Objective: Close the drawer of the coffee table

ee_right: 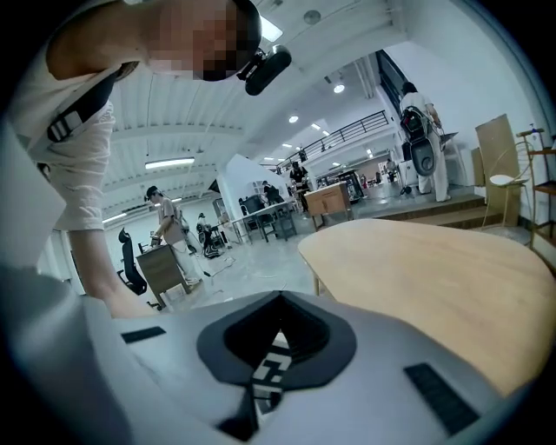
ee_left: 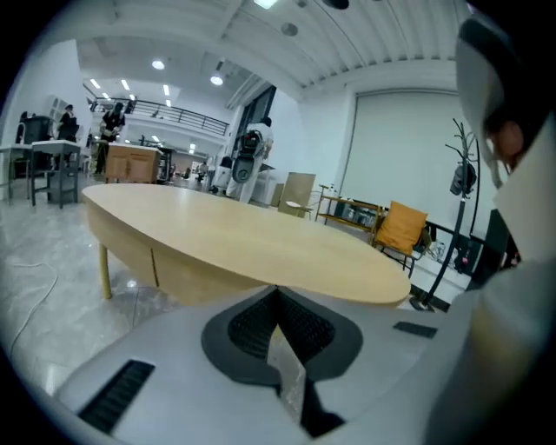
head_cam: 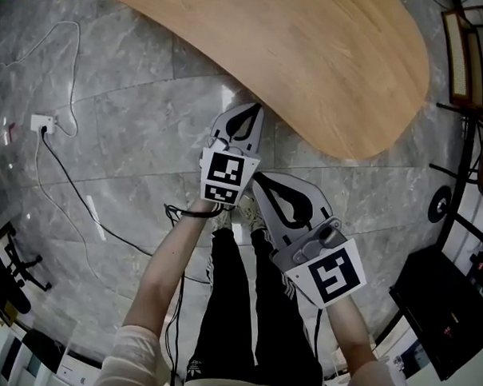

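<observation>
The coffee table is a light wooden oval filling the top of the head view. In the left gripper view its top lies just ahead, and the apron beneath it shows a vertical seam, with no drawer front standing out. My left gripper is shut and empty, its tip close to the table's near edge. My right gripper is also shut and empty, a little nearer to me and over the floor. The jaws meet in a closed point in both gripper views, left gripper and right gripper.
On the marble floor at the left lie a white power strip and a black cable. A chair and a black case stand at the right. An orange chair and a coat stand are beyond the table.
</observation>
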The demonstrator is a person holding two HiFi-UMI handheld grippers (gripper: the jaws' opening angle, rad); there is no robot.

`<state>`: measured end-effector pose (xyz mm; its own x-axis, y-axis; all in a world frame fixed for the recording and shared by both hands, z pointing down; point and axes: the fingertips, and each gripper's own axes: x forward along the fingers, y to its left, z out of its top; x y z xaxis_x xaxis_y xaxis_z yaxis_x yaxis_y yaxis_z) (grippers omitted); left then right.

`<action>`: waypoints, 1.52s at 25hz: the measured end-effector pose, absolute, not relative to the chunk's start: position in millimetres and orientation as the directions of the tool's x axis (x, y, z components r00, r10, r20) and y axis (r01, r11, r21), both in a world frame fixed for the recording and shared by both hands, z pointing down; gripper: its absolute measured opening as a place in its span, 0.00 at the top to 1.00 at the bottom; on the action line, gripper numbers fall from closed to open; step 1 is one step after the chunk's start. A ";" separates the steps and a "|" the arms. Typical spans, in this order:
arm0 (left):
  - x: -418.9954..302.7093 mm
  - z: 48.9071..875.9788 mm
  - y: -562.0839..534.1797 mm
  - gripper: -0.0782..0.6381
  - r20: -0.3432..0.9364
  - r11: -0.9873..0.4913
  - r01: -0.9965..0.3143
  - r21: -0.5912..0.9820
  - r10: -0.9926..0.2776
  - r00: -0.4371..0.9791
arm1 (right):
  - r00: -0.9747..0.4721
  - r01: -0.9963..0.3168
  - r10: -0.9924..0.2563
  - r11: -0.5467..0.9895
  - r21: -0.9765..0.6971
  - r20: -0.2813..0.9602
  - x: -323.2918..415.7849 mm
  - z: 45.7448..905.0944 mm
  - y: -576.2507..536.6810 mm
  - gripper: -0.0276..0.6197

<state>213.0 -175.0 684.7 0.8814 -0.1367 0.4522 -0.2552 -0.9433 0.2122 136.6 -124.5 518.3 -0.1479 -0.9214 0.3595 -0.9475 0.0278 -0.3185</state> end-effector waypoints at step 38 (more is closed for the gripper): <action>-81.3 84.9 -126.1 0.88 0.103 -0.680 -0.733 0.003 -0.729 0.677 | -0.154 -0.987 -0.979 0.146 -0.066 0.135 -20.9 92.5 -104.0 0.95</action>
<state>-81.3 -126.1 84.9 0.6766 -0.7292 0.1025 -0.7332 -0.6800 0.0033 -20.9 -104.0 92.5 -0.1543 -0.9787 0.1350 -0.9870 0.1465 -0.0663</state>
